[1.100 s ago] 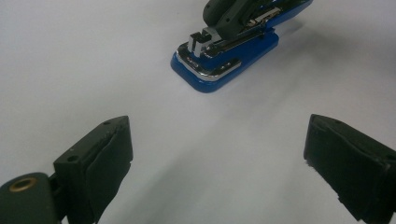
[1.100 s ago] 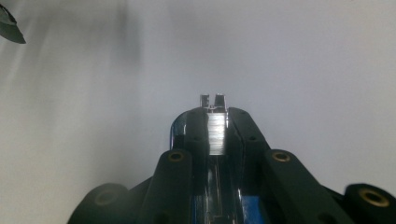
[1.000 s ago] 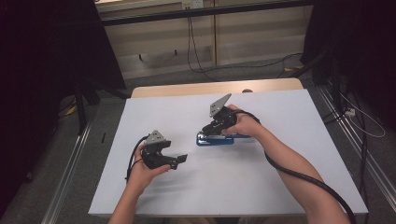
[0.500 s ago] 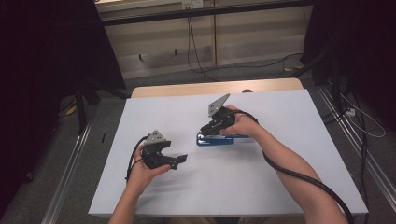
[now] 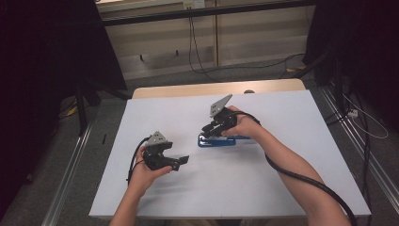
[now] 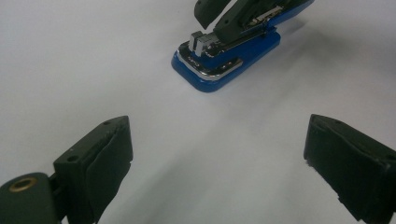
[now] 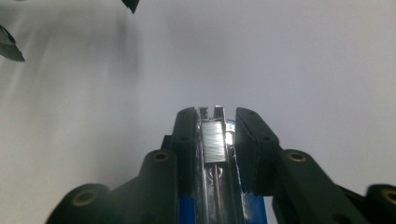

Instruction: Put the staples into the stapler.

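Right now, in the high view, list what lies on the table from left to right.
Left tongs → blue stapler, with the right tongs on it → bare white table.

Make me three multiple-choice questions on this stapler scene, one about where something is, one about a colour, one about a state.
1. Where does the stapler lie?
A. on the white table
B. on the floor
C. in a box

2. What colour is the stapler's base?
A. red
B. blue
C. yellow

3. How do the left gripper's jaws stand?
A. clamped on the stapler
C. shut on a cable
B. wide apart with nothing between them

Answers:
1 A, the high view shows it flat on the table under the right gripper.
2 B, the left gripper view shows a blue base.
3 B, bare table shows between its jaws.
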A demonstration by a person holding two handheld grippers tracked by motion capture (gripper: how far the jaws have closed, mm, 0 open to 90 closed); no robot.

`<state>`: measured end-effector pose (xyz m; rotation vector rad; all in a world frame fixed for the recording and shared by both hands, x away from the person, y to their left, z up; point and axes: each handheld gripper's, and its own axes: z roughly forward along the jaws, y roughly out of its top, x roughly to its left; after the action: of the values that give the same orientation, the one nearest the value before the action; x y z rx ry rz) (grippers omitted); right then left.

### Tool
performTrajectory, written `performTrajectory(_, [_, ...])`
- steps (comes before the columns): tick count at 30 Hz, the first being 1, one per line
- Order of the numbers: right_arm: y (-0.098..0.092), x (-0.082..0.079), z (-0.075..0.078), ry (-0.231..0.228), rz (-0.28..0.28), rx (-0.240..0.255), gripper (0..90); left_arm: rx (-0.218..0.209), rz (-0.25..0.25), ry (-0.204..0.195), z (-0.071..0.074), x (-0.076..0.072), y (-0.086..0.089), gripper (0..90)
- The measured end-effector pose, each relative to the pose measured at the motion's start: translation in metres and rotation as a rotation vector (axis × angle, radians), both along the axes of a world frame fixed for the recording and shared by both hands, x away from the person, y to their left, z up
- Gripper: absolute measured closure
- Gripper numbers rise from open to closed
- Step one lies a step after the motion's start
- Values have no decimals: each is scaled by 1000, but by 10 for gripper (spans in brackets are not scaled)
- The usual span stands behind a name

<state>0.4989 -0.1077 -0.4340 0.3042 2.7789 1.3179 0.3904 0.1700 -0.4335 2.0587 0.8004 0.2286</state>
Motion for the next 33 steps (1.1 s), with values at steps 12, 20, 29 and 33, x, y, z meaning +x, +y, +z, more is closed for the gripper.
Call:
performTrajectory(12, [-29,-12,9,9,-143,61,440,-1,-7,-5,-3,4,-5,82])
performTrajectory(20, [-48,-27,9,10,-237,69,297,-16,-6,-6,-3,7,-10,85])
performTrajectory(29, [-63,-39,5,11,-318,66,177,-15,0,-8,-4,12,-13,90])
performTrajectory(33, [-71,-44,3,5,-348,70,138,-14,-8,-10,-3,14,-18,90])
